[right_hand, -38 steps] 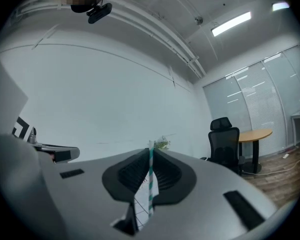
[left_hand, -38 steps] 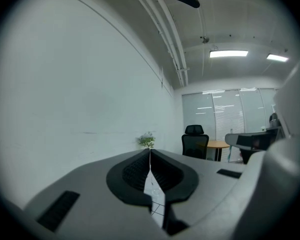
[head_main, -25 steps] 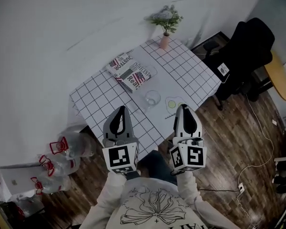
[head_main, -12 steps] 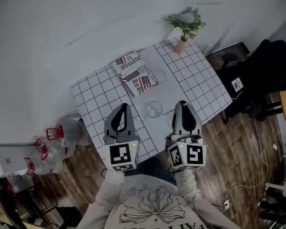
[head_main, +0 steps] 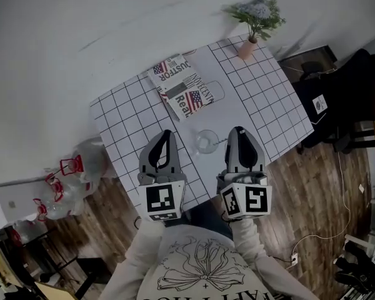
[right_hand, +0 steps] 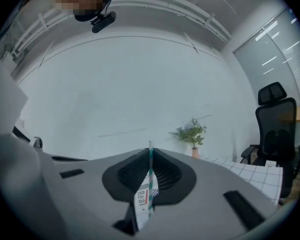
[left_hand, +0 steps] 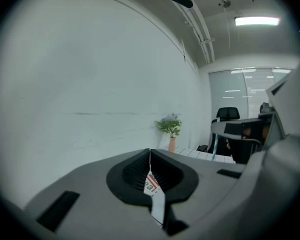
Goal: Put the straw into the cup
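Note:
A clear glass cup (head_main: pixel 206 141) stands near the front edge of the grid-patterned table (head_main: pixel 128 114). My right gripper (head_main: pixel 237 131) is just right of the cup, shut on a green-and-white striped straw (right_hand: pixel 150 166) that stands upright between its jaws. In the left gripper view the straw (left_hand: pixel 215 144) shows as a thin striped line at the right. My left gripper (head_main: pixel 165 134) hovers left of the cup over the table's front edge. Its jaws are shut with nothing between them (left_hand: pixel 150 152).
A magazine (head_main: pixel 184 92) lies behind the cup in the middle of the table. A small vase with a plant (head_main: pixel 247 47) stands at the far right corner. A black office chair (head_main: pixel 350 99) is right of the table; plastic bags (head_main: pixel 69 174) lie on the floor at the left.
Both grippers have moved forward over the table's front edge and a little lower, so the cup now sits between their tips. The right gripper's hold on the straw is unchanged.

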The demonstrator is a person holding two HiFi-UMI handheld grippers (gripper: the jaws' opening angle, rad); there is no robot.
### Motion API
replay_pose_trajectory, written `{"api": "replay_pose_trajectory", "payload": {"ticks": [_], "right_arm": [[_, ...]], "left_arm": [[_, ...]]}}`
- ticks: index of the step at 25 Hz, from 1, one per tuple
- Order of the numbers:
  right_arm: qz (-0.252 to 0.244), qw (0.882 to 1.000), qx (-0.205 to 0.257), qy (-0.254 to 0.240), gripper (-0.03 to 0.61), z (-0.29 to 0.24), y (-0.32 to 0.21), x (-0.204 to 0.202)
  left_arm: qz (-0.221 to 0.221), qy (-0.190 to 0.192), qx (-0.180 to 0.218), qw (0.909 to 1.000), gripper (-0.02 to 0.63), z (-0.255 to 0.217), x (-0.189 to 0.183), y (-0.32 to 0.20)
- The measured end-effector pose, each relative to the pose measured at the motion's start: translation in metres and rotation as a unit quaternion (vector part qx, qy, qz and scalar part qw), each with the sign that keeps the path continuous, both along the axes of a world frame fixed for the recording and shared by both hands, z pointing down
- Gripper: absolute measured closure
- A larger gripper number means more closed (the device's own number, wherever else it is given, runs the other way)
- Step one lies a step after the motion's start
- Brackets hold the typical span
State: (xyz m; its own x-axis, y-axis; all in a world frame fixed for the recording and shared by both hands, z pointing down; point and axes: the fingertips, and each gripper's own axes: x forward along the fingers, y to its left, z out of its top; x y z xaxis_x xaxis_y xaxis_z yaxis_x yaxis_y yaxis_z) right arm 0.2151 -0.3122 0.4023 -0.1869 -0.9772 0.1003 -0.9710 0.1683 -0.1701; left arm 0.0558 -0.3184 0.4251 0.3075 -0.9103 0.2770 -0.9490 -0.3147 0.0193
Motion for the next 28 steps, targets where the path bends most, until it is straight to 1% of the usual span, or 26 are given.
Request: {"api": "replay_pose_trajectory", "payload": {"ticks": [7, 14, 25, 28], "right_arm": [[0.011, 0.999, -0.035, 0.004, 0.56, 0.032, -0.01, -0.006], [0.009, 0.998, -0.066, 0.008, 0.559, 0.064, -0.014, -0.013], [-0.004, 0.994, -0.108, 0.012, 0.56, 0.109, -0.014, -0.023], [-0.005, 0.993, -0.113, 0.016, 0.56, 0.117, -0.015, -0.024]], "left_arm": [[0.013, 0.008, -0.025, 0.9996, 0.607, 0.024, 0.001, -0.009], [0.021, 0.008, -0.044, 0.9988, 0.607, 0.046, 0.002, -0.012], [0.013, 0.006, -0.078, 0.9969, 0.607, 0.083, -0.001, -0.004], [0.01, 0.005, -0.083, 0.9965, 0.607, 0.089, -0.003, -0.001]]}}
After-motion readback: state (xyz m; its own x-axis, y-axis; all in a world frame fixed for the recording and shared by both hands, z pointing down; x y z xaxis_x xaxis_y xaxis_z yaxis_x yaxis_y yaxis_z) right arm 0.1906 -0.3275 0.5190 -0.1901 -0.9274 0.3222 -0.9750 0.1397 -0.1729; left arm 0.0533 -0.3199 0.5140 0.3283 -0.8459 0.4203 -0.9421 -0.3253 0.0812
